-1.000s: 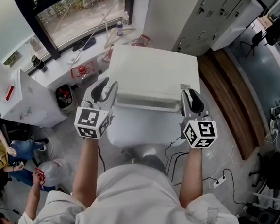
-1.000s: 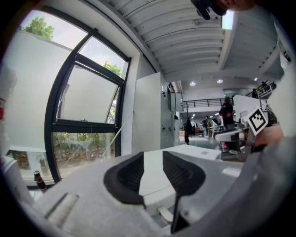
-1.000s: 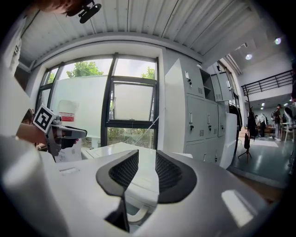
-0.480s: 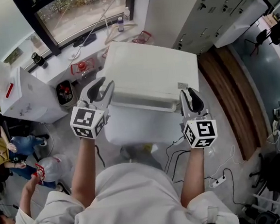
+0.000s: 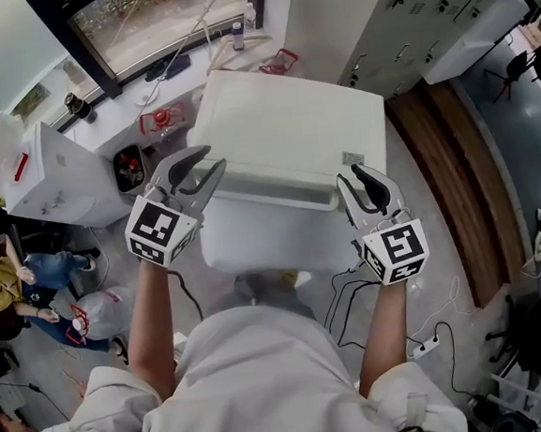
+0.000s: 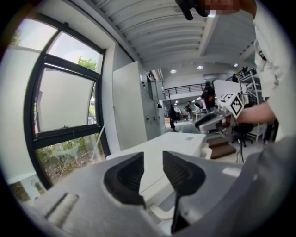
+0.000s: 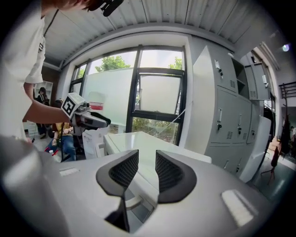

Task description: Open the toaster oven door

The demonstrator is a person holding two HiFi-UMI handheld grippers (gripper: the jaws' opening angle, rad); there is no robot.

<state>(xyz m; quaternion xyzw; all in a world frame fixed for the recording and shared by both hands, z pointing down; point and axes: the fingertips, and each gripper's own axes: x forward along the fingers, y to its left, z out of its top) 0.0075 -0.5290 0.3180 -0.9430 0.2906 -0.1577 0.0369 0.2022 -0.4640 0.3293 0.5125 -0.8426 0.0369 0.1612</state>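
- Holding the left tongs [image 5: 211, 159] [image 6: 152, 162] at a narrow gap, with nothing between the pads.
- Holding the right tongs [image 5: 350, 177] [image 7: 147, 157] narrowly parted too, likewise empty.
- Flanking the front edge of the white toaster oven [image 5: 292, 133], just ahead of both tips, one pair near each front corner.
- Looking past both tongs to a window [image 5: 141, 24] and grey lockers [image 5: 403, 11] beyond.

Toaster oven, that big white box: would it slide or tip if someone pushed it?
The toaster oven looks broad and boxy, so it probably would not tip easily. Its smooth, hard white shell looks rigid and possibly slippery to grip. Its bulk suggests real weight.
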